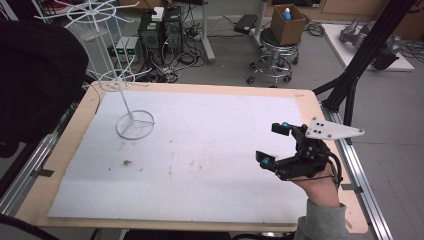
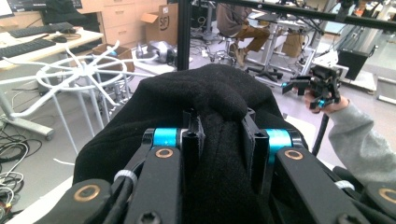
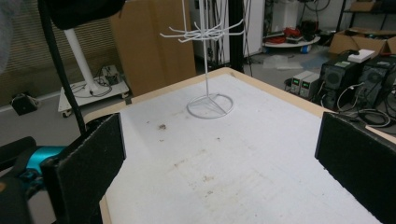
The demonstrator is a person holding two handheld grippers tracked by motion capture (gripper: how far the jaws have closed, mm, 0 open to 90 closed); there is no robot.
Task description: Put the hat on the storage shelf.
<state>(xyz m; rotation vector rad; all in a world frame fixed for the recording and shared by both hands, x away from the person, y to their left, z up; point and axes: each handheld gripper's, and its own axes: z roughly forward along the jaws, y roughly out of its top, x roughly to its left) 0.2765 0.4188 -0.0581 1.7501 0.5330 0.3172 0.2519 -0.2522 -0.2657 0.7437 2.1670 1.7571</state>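
I see the table (image 1: 75, 130) mostly bare: a white mat (image 1: 210, 165) covers nearly all of it, with a wooden border showing all round. The mat has a few brown stains near the middle.

The white wire rack (image 1: 127, 100) stands on its ring base in the far left part of the mat, pole tilted in the high view, spoked tiers up top. In the right gripper view the same rack (image 3: 208, 60) sits near the table's far corner, well apart from my jaws. Lots of open mat between it and the right side.

Right gripper (image 1: 272, 145) — held over the near right part of the mat, close to the right edge, jaws spread wide and nothing between them. Right hand (image 1: 320, 187) and grey sleeve (image 1: 322, 222) come in from the bottom.

Left gripper (image 2: 219, 135) — jaws close together, clamped on a fold of black cloth (image 2: 210, 93). The cloth bulges up over the jaws. In the high view the black cloth (image 1: 35, 75) hangs at the far left, off the table's left edge, beside the rack.

Containers: an open cardboard box (image 1: 288, 22) sits on a stool (image 1: 272, 62) on the floor beyond the table, with a blue-topped item (image 1: 286, 13) inside — too small to tell what it is.
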